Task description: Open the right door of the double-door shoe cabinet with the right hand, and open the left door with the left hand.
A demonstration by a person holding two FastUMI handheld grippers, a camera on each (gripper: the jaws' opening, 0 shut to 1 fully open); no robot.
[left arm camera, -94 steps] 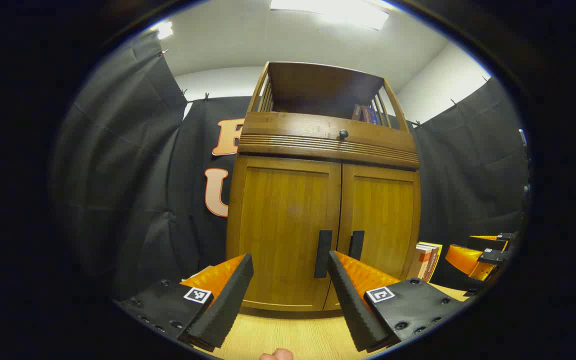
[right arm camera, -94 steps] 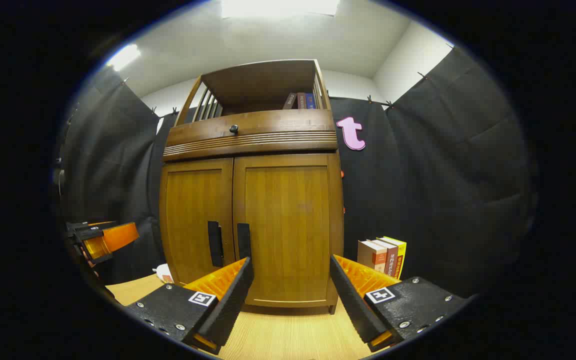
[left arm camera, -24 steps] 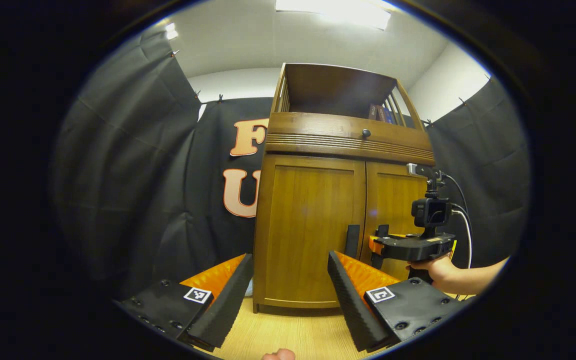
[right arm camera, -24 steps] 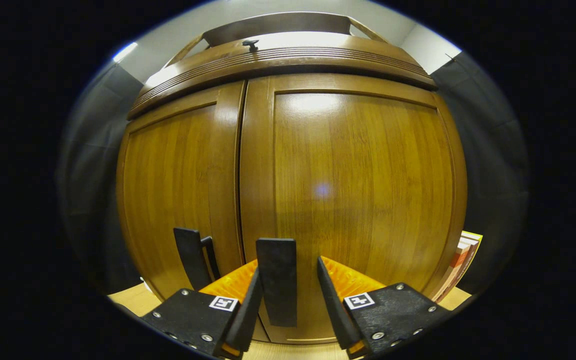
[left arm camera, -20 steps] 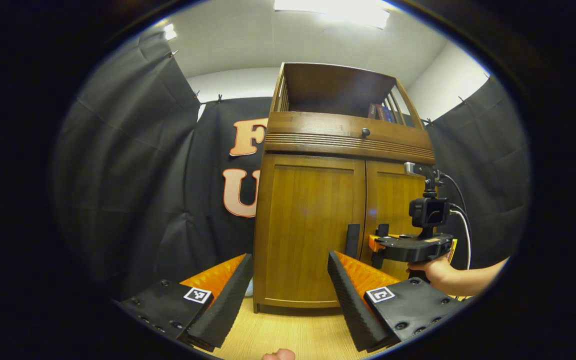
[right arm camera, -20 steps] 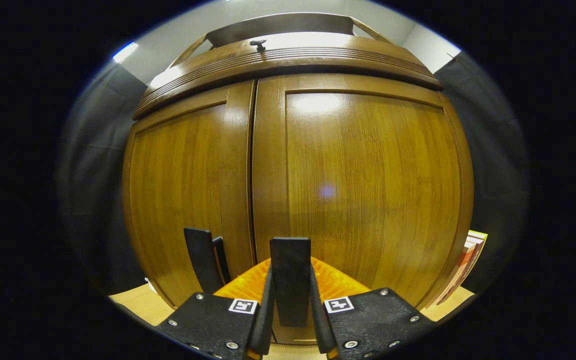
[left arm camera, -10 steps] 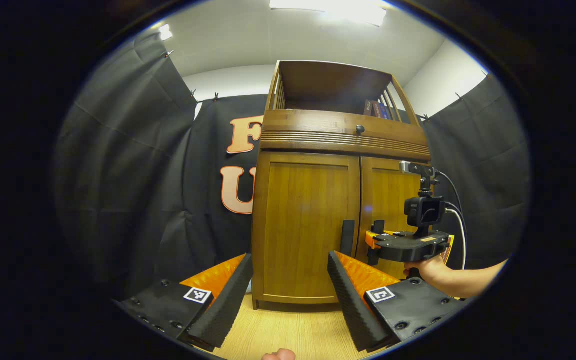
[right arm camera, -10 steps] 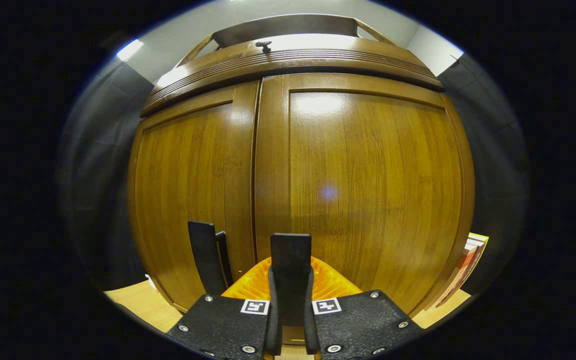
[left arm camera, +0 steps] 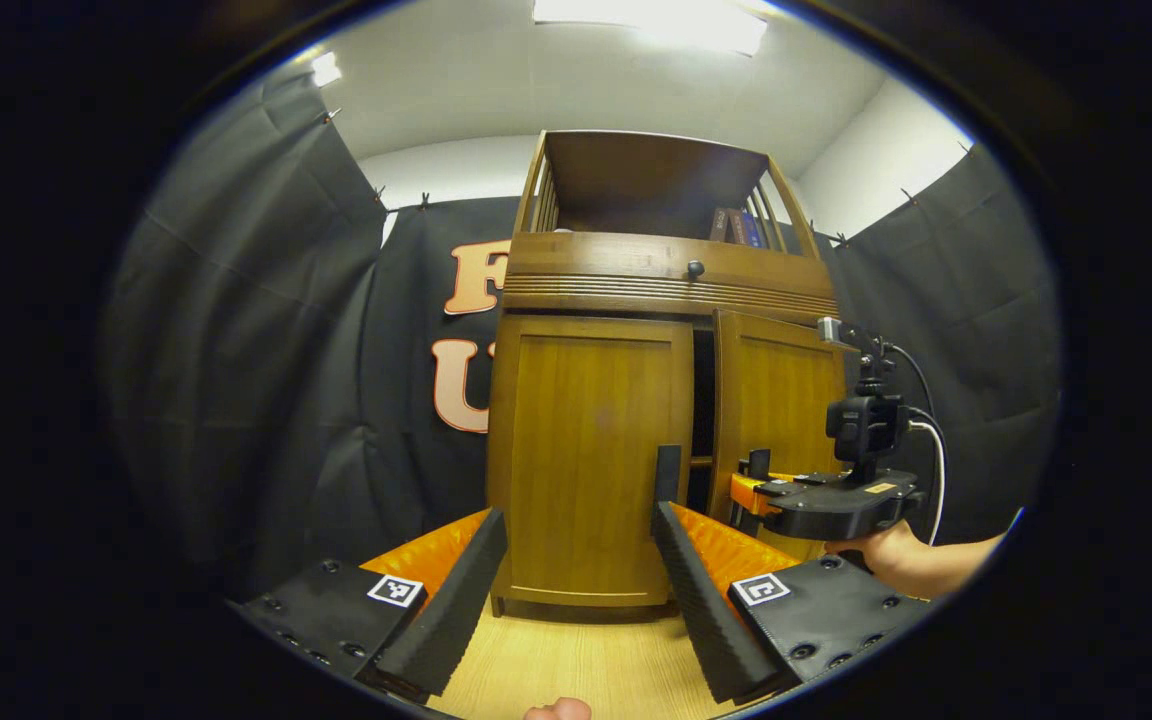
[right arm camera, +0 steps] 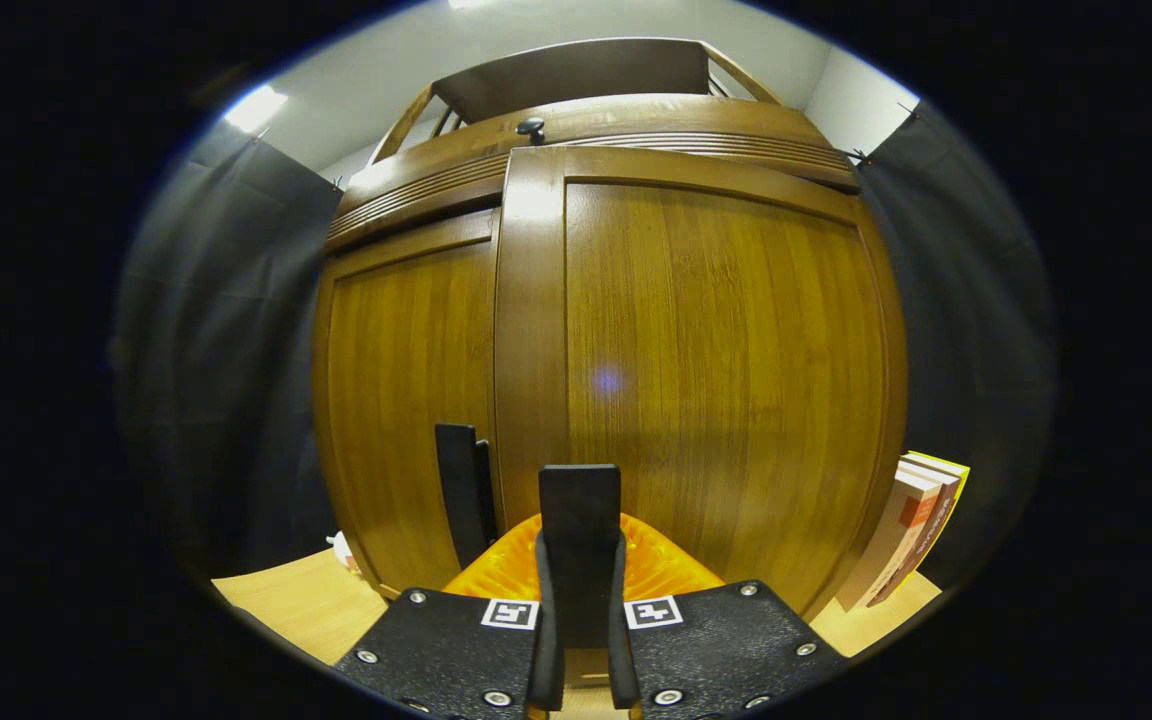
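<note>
The wooden shoe cabinet [left arm camera: 636,290] stands ahead on a light table. Its right door [right arm camera: 716,380] is ajar, with a dark gap [left arm camera: 703,400] beside the left door [left arm camera: 586,460], which is flush. My right gripper [right arm camera: 579,565] is shut on the right door's black vertical handle [right arm camera: 579,510]. The left gripper view has that gripper [left arm camera: 748,490] at the door's edge, held by a hand [left arm camera: 896,560]. My left gripper [left arm camera: 576,560] hangs open and empty in front of the left door, short of the door's black handle [left arm camera: 668,475].
Several books [right arm camera: 911,545] lean against the cabinet's right side on the wooden tabletop [left arm camera: 576,660]. A drawer with a dark knob [left arm camera: 695,268] runs above the doors, and books [left arm camera: 736,225] stand on the open top shelf. Black cloth walls surround the cabinet.
My right gripper closed on the right door's handle and has pulled the door slightly outward, opening a dark gap. My left gripper stayed open, and its view has shifted a little sideways.
</note>
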